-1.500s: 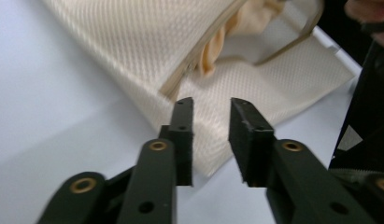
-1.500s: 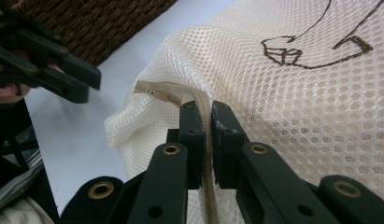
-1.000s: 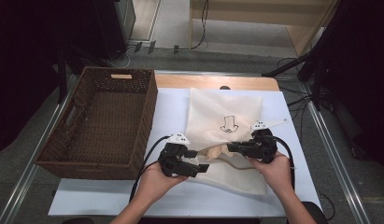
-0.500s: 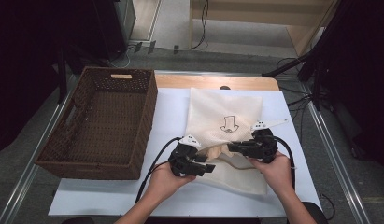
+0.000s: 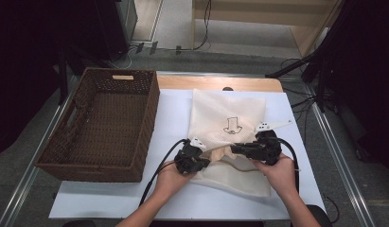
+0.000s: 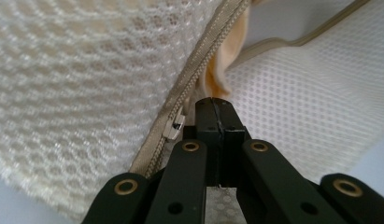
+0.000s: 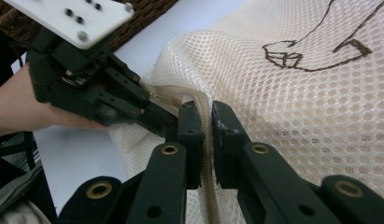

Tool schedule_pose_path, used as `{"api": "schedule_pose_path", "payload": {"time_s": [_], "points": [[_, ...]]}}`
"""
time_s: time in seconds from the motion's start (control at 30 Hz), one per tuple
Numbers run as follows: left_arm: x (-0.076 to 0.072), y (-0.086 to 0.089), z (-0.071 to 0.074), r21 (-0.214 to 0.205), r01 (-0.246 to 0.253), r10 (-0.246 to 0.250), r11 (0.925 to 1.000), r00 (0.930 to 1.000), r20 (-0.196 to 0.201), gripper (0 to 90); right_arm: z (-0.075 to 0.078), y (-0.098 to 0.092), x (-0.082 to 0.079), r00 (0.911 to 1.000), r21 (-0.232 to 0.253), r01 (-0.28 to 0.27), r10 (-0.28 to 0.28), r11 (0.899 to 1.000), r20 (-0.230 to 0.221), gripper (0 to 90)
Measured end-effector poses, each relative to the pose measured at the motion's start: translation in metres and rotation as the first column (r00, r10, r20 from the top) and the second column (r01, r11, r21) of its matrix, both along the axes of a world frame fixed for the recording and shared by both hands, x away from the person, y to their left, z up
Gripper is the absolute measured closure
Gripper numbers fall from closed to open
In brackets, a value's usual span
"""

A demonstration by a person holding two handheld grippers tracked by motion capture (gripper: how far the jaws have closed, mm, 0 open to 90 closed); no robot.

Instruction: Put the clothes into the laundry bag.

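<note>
A cream mesh bag (image 5: 228, 111) with a brown embroidered figure (image 7: 316, 51) lies flat on the white mat. Its zipper runs along the near side, partly parted over a yellowish lining. My left gripper (image 5: 208, 161) has just been closing and its jaws now stand together (image 6: 214, 109) right beside the metal zipper slider (image 6: 174, 127). I cannot tell whether the slider's tab is pinched. My right gripper (image 5: 232, 149) faces it from the right, shut on the bag's zipper edge (image 7: 206, 114), with the tape running between its jaws.
A large brown wicker basket (image 5: 95, 168) stands on the left of the white mat (image 5: 173, 113). Bare mat lies between basket and bag. Black cables trail from both grippers toward the near edge. Metal table rails run down both sides.
My left gripper moved right and down to the bag's zipper, and its jaws went from open to shut. The right gripper and the bag stayed put.
</note>
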State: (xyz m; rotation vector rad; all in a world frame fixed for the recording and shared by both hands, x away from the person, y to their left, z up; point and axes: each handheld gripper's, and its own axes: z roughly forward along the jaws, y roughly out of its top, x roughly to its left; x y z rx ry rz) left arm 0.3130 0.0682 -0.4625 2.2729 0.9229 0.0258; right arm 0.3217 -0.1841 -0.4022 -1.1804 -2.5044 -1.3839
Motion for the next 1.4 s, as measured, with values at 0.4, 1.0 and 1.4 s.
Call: {"api": "schedule_pose_path", "payload": {"time_s": [0.4,1.0,1.4], "points": [[0.011,-0.036,0.012,-0.023,0.036,-0.034,0.9991,0.9972,0.067,90.0,0.0,0.0,0.001,0.9999,0.0,0.011,-0.011,1.0,0.0,84.0],[0.044,-0.062,0.008,-0.045,-0.071,0.077,0.9964,0.9889,0.127,90.0,-0.003,-0.001,0.004,0.9986,-0.007,0.036,-0.037,0.999,-0.039,86.5],[0.057,-0.045,0.0,-0.016,-0.082,0.083,0.9965,0.9948,0.058,87.8,-0.017,0.009,0.011,0.9988,-0.043,0.027,-0.029,0.999,-0.039,86.4]]}}
